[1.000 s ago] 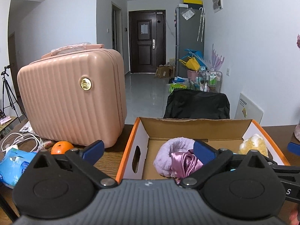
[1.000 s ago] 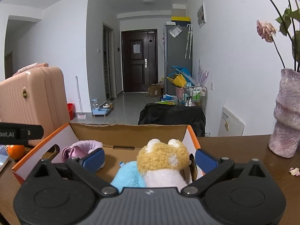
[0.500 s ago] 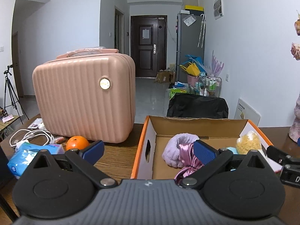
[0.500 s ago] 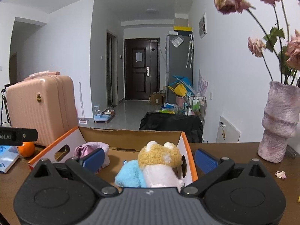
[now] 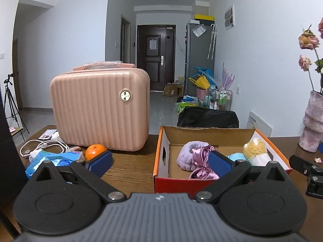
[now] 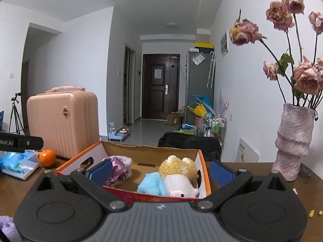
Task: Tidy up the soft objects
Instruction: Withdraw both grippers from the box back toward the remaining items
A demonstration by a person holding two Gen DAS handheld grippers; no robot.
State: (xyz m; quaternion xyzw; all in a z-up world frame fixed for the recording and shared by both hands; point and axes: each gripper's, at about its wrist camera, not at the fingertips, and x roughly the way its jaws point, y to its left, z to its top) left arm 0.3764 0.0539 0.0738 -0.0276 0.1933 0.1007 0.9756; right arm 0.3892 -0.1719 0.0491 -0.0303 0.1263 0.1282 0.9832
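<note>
- On the left of the table, a pink suitcase (image 5: pixel 101 113), an orange (image 5: pixel 94 148) and a blue tissue pack (image 5: pixel 50 159) are seen; none is touched.
- The left gripper (image 5: pixel 160 162) has been drawn back and raised from the cardboard box (image 5: pixel 161 157); its jaws are spread wide and nothing is held.
- Inside the box, the lilac plush (image 5: pixel 189 155) and satin cloth (image 5: pixel 199 161) lie at the left, the blue plush (image 6: pixel 151 183) and the yellow-white plush toy (image 6: pixel 177 175) at the right.
- The right gripper (image 6: pixel 161 173) has likewise been pulled away, jaws apart and empty.
- The soft objects seen are judged stowed, though a lilac scrap (image 6: pixel 6 225) shows at the right view's lower left edge.
</note>
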